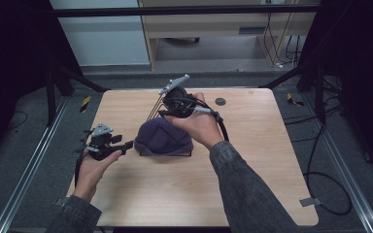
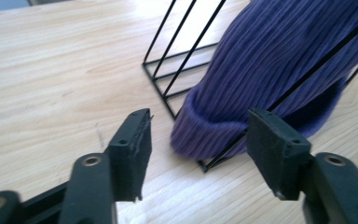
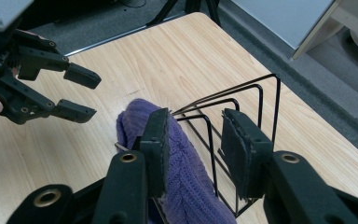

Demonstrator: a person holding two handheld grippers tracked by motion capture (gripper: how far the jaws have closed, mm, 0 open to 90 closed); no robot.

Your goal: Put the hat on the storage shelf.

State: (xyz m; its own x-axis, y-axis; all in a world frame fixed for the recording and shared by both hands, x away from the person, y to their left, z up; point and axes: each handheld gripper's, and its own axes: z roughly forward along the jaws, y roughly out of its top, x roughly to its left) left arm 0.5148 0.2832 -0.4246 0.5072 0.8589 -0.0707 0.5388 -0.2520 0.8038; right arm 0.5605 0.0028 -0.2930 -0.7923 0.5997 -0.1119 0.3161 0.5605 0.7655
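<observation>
- Hat (image 1: pixel 162 137): a soft purple knit hat sits in the middle of the high view, on a wooden table (image 1: pixel 252 174). It lies over a black wire rack (image 3: pixel 242 107), and some of the wires cross over it.
- Nobody told us the job. My guess is that the hat goes on the rack or comes off it. I cannot tell which, so I cannot say how much is done. Right now the hat rests on the rack and no tongs are holding it.
- Table: it is light wood with round corners and takes up the middle of the high view. A small dark round spot (image 1: pixel 220 101) is near its far edge.
- Room: the floor around the table is grey. Metal rails run along the left and right sides of the picture. A pale cupboard (image 1: pixel 199 24) and some cables are at the top. The sides are dark.
- Right gripper (image 3: pixel 196 149): its jaws are open. In the right gripper view the hat sits between them and touches the left jaw. In the high view this hand is just above the hat.
- Left gripper (image 2: pixel 198 149): its jaws are wide open and hold nothing. It is just left of the hat in the high view, pointing at the hat's rim.
</observation>
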